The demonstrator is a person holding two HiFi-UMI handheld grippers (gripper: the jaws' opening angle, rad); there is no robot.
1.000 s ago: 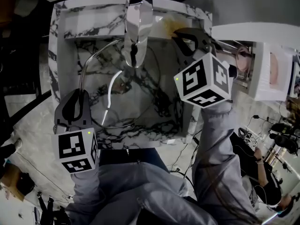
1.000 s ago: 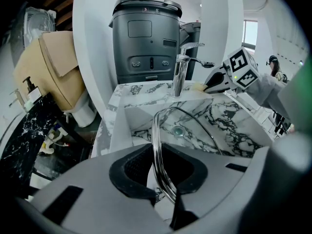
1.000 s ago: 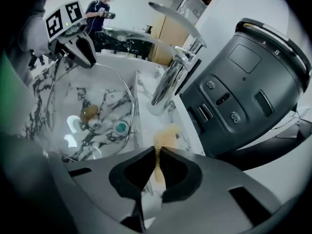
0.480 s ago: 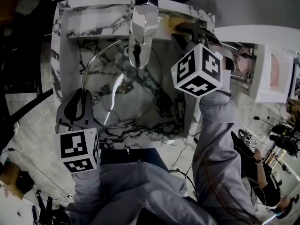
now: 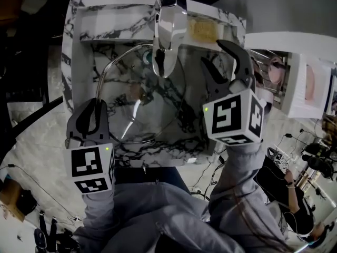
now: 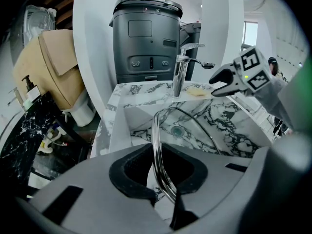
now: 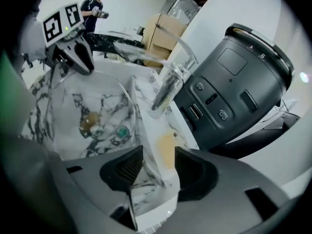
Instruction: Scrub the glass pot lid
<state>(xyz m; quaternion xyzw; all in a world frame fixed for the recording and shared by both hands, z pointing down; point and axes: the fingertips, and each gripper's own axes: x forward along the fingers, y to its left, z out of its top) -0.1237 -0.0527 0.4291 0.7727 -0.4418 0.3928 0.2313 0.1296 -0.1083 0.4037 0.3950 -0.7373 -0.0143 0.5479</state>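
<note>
While my left gripper (image 5: 95, 109) is clenched on the rim of the glass pot lid (image 5: 139, 91), my right gripper (image 5: 213, 54) is released. Its jaws have just been opening, and nothing sits between them.

Left gripper view: the lid's metal rim (image 6: 156, 130) runs up between the two black pads and is pinched at its near edge. The left gripper (image 6: 163, 172) is at the bottom centre of the frame.

Head view: the lid stands tilted inside the marble sink (image 5: 76, 15) and fills the centre-left of the basin. The faucet (image 5: 168, 30) overlaps its upper edge.

The right gripper is at centre right of the head view, over the sink's right wall and apart from the lid. Right gripper view: the jaws (image 7: 158, 167) stand wide, and only the sink wall and ledge show through the gap.

A yellow sponge (image 5: 202, 30) lies flat on the back ledge, upper right of the head view. It is just right of the faucet base and beyond my right fingertips, not touching them.

The drain (image 6: 176, 129) shows through the glass. A dark grey appliance (image 6: 146, 38) stands behind the sink, at top centre.
</note>
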